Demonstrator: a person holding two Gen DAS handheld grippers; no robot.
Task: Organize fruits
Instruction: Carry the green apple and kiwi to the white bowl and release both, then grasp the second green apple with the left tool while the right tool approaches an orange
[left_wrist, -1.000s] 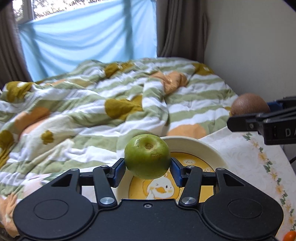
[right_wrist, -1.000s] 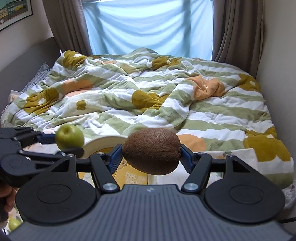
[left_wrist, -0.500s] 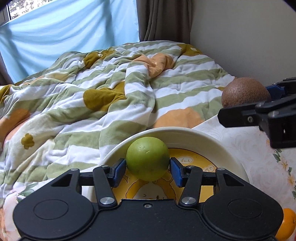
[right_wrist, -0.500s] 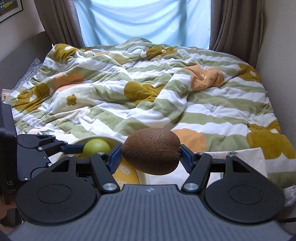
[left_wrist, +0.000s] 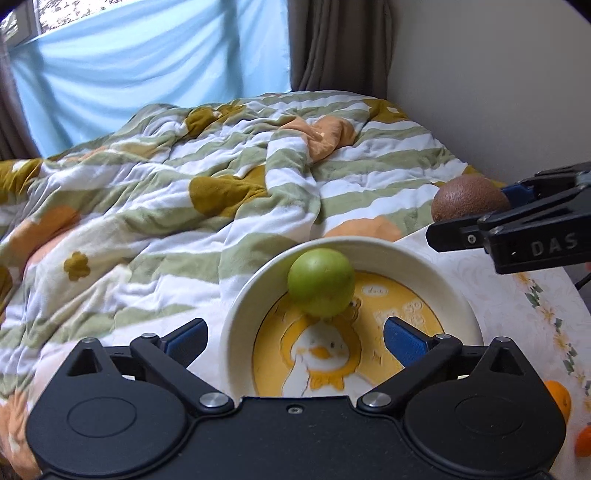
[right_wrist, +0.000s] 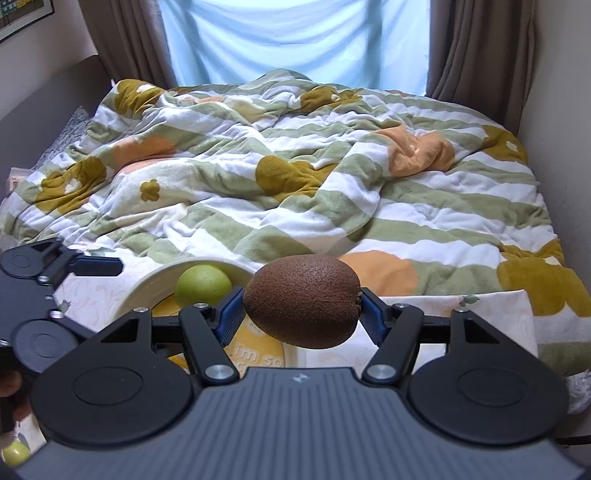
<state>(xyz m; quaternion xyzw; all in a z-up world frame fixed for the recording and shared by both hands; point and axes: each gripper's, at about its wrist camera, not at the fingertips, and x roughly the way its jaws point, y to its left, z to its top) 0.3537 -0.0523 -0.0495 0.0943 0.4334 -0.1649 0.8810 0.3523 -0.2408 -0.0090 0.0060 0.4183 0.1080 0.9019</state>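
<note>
A green apple (left_wrist: 321, 282) lies in the cream plate (left_wrist: 456, 295) with a yellow duck picture, against its far rim. My left gripper (left_wrist: 293, 338) is open just behind the apple, its blue pads apart and empty. The apple (right_wrist: 202, 284) and plate (right_wrist: 147, 286) also show in the right wrist view. My right gripper (right_wrist: 301, 308) is shut on a brown kiwi (right_wrist: 303, 300), held above the plate's right side. In the left wrist view the kiwi (left_wrist: 469, 199) hangs to the right, beyond the plate.
The plate stands on a table with a floral cloth (left_wrist: 524, 306), against a bed with a striped blanket (left_wrist: 184, 192). Two orange fruits (left_wrist: 559, 402) lie at the table's right. A green fruit (right_wrist: 14, 452) sits at the lower left. A wall (left_wrist: 498, 92) is on the right.
My left gripper opened and let go of the green apple, which now rests in the plate. The right gripper, still holding the kiwi, has come lower and closer to the plate.
</note>
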